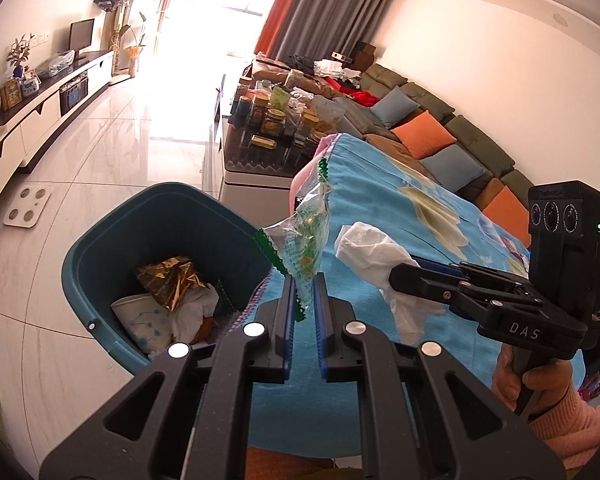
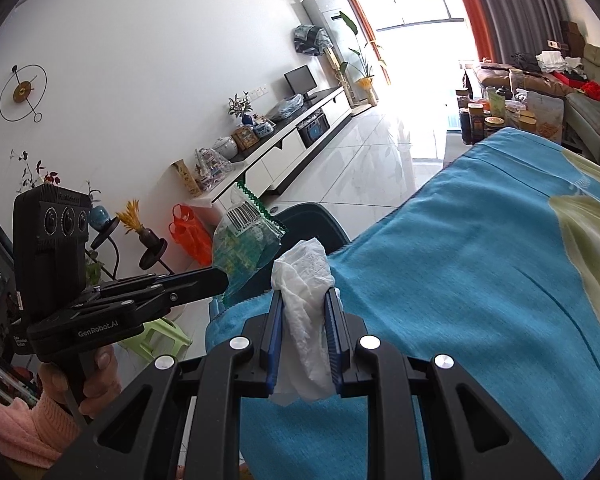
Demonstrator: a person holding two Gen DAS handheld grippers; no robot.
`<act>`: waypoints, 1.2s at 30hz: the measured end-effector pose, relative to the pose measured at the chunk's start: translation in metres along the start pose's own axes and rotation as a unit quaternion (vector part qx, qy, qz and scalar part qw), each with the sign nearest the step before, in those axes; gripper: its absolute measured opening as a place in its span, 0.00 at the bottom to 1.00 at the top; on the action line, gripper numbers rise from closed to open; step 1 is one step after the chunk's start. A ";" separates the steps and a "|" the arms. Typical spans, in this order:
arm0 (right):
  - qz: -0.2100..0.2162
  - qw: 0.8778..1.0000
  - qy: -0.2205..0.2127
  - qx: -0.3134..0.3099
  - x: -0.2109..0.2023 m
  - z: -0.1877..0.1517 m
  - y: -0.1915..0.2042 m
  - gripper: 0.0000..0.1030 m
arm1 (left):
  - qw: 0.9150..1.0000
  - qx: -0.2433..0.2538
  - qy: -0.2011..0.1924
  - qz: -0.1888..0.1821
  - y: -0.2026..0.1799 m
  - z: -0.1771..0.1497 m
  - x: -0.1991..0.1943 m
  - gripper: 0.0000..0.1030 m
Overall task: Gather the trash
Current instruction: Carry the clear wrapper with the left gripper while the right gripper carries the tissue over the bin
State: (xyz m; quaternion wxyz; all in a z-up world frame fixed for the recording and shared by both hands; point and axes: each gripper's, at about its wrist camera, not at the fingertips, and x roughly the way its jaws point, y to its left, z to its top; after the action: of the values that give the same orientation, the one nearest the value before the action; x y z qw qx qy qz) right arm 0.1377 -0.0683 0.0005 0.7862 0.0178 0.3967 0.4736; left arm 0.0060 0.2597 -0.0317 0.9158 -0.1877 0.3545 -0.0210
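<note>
Closest to me, my left gripper point(image 1: 305, 280) is pinched nearly shut on the bottom edge of a clear green snack wrapper point(image 1: 306, 236), which stands up from the jaws. My right gripper point(image 2: 304, 294) is clamped on a crumpled white tissue point(image 2: 305, 280) that fills the narrow gap between its blue pads.

Everything else I place from the blue bin point(image 1: 112, 236). It sits on the floor just left of the wrapper, open-topped, already holding a gold foil wrapper point(image 1: 170, 282), a patterned paper cup point(image 1: 142, 320) and white tissue scraps. Its right rim tucks under the edge of a blue cloth point(image 1: 384, 184) draped over a raised surface; both grippers hang above that cloth, near its edge. Left of the bin, pale tiled floor point(image 1: 112, 152) lies open as far as a long white cabinet point(image 1: 40, 120). Beyond the bin, a low table point(image 1: 256, 152) is crowded with jars.
</note>
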 end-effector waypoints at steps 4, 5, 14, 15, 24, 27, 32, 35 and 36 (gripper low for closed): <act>0.003 1.000 0.004 -0.004 0.005 0.003 0.005 0.18 | 1.000 -0.005 -0.002 0.005 0.005 0.000 -0.001 0.09; 0.003 1.000 0.006 -0.004 0.007 0.005 0.005 0.18 | 1.000 -0.007 -0.003 0.007 0.006 0.000 -0.002 0.09; 0.007 1.000 0.011 -0.010 0.017 0.011 0.012 0.18 | 0.999 -0.022 -0.005 0.022 0.022 0.001 -0.003 0.09; 0.008 1.000 0.011 -0.011 0.018 0.012 0.012 0.18 | 0.999 -0.024 -0.005 0.023 0.024 0.000 -0.002 0.09; 0.012 1.000 0.015 -0.015 0.027 0.018 0.018 0.18 | 0.999 -0.035 -0.004 0.031 0.036 -0.002 -0.001 0.09; 0.013 1.000 0.017 -0.017 0.030 0.020 0.018 0.18 | 0.999 -0.038 -0.003 0.034 0.037 -0.003 0.001 0.09; 0.014 0.999 0.021 -0.020 0.035 0.022 0.020 0.18 | 0.998 -0.044 -0.003 0.037 0.043 -0.004 0.002 0.09; 0.015 0.999 0.023 -0.021 0.037 0.024 0.023 0.18 | 0.998 -0.048 -0.002 0.040 0.045 -0.005 0.001 0.09; 0.015 0.999 0.023 -0.022 0.037 0.025 0.023 0.18 | 0.998 -0.048 -0.002 0.041 0.045 -0.005 0.001 0.09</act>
State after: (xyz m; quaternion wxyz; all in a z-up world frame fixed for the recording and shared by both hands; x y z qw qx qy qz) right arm 0.1455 -0.0187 0.0044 0.7699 -0.0043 0.4037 0.4942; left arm -0.0007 0.3002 -0.0518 0.9064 -0.2170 0.3609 0.0341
